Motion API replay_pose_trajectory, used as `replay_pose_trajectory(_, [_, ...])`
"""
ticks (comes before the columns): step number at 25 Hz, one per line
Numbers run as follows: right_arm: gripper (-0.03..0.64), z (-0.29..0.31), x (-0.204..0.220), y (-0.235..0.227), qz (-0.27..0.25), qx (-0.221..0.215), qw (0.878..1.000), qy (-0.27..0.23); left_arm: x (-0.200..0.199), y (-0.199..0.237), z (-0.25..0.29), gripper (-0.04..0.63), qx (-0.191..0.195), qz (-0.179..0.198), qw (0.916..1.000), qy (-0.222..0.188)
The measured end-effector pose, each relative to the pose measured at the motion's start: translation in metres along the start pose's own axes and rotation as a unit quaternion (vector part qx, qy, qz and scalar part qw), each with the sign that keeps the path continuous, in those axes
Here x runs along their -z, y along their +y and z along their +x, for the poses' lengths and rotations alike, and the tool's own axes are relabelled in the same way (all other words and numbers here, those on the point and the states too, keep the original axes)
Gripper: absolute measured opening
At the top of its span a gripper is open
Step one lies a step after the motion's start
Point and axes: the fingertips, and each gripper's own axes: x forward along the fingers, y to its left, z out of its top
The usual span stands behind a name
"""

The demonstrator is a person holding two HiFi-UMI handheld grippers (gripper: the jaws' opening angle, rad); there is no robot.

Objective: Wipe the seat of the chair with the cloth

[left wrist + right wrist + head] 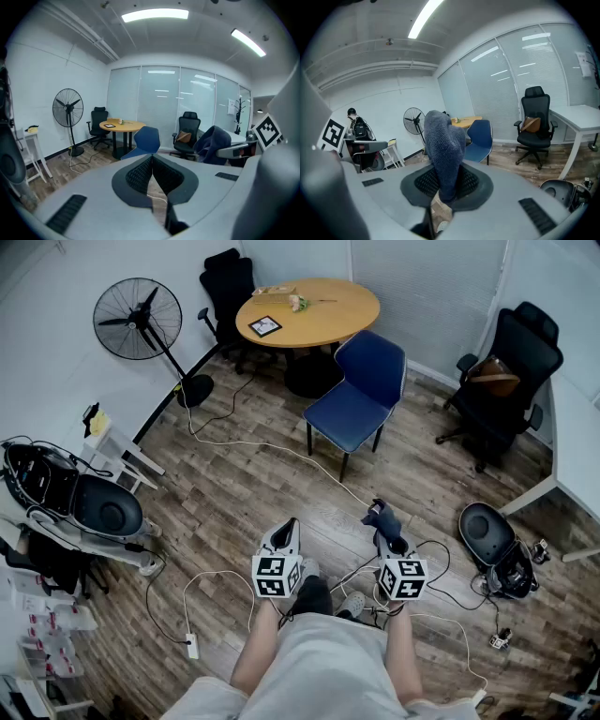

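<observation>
A blue chair (359, 395) stands on the wood floor ahead of me, its seat (342, 415) bare; it also shows in the left gripper view (146, 139) and the right gripper view (480, 137). My right gripper (382, 519) is shut on a dark blue-grey cloth (384, 518), which sticks up from its jaws (444, 150). My left gripper (285, 532) is shut with nothing in it, its pads (140, 176) meeting at the tips. Both grippers hover over the floor, well short of the chair.
A round wooden table (309, 310) stands behind the chair, with a black office chair (228, 287) and a floor fan (141, 320) to its left. Another black office chair (502, 381) is at the right beside a white desk (572, 442). Cables (272, 451) cross the floor.
</observation>
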Motion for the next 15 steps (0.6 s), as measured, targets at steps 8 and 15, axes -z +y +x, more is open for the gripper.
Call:
replay_pose_trajectory(8, [0.058,0.009,0.002,-0.001,0.01,0.004,1.0,0.002,0.002,-0.003,0.004,0.028,0.005,0.011,0.9999,0.01])
replay_pose_trajectory(15, [0.06,0.036,-0.007,0.013,0.054,-0.006,0.998,0.007,-0.006,0.029,0.023,0.028,0.009,0.006,0.9996,0.028])
